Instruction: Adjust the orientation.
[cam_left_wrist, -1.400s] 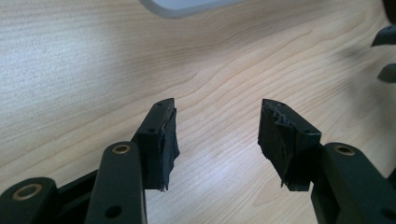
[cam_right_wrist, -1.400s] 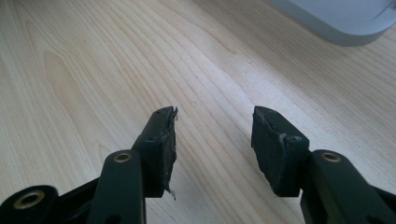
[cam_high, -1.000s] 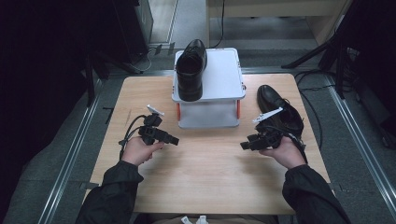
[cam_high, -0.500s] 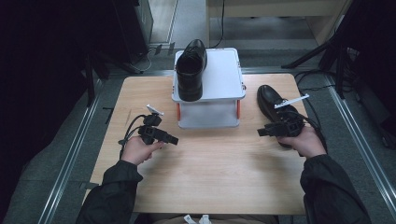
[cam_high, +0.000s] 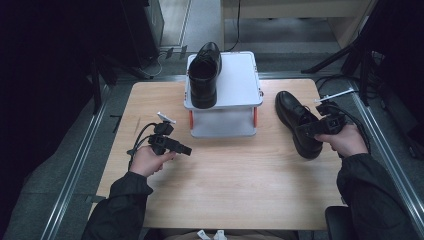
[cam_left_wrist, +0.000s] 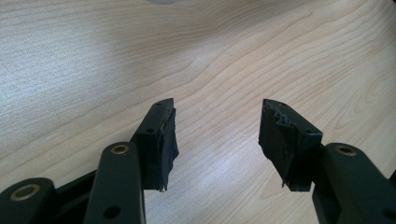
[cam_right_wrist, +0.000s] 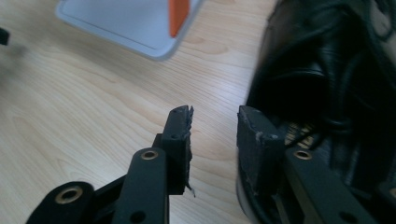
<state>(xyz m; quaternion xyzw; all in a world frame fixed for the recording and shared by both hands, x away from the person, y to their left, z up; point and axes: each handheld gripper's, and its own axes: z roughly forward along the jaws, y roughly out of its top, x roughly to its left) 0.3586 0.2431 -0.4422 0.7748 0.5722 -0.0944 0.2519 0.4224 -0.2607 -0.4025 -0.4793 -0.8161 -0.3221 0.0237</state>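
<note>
At the pale wooden table (cam_high: 235, 190), we see the right gripper (cam_high: 306, 131) at the black leather lace-up shoe (cam_high: 295, 117) lying on the tabletop to the right of the white plastic case with orange latches (cam_high: 235, 95). Its jaws have just been closing; in the right gripper view one pad (cam_right_wrist: 254, 135) lies against the shoe's side (cam_right_wrist: 327, 70), the other stands apart over bare wood, nothing clamped between them. A second black leather shoe (cam_high: 204, 75) rests on top of the case. The left gripper (cam_high: 183, 149) hovers over the table, jaws spread wide and empty.
</note>
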